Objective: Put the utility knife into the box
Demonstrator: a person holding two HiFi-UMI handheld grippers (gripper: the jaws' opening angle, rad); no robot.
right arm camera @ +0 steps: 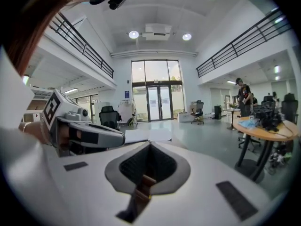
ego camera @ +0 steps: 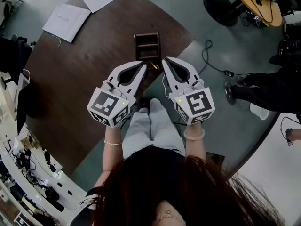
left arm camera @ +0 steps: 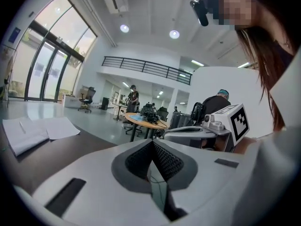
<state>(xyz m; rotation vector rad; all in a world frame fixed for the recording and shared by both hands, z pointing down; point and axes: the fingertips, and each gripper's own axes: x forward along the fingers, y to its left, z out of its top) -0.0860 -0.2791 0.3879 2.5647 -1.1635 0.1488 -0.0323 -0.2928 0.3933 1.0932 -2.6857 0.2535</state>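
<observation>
A dark wooden box (ego camera: 146, 46) with compartments stands near the front edge of the round brown table (ego camera: 70, 74). Just in front of it a small yellow-and-black item (ego camera: 154, 66), probably the utility knife, shows between the gripper tips; most of it is hidden. My left gripper (ego camera: 142, 64) and right gripper (ego camera: 165, 60) hang side by side above my lap, both shut and holding nothing. In the left gripper view the left gripper (left arm camera: 151, 144) has its jaws pressed together. The right gripper (right arm camera: 150, 146) looks the same, with a strip of the box (right arm camera: 140, 192) below the jaws.
White paper sheets (ego camera: 68, 20) lie at the table's far side. A black cable (ego camera: 212, 62) runs over the floor on the right, near another person's legs (ego camera: 263, 88) and a white cup (ego camera: 259, 111). A round wooden table (ego camera: 256, 4) stands at top right.
</observation>
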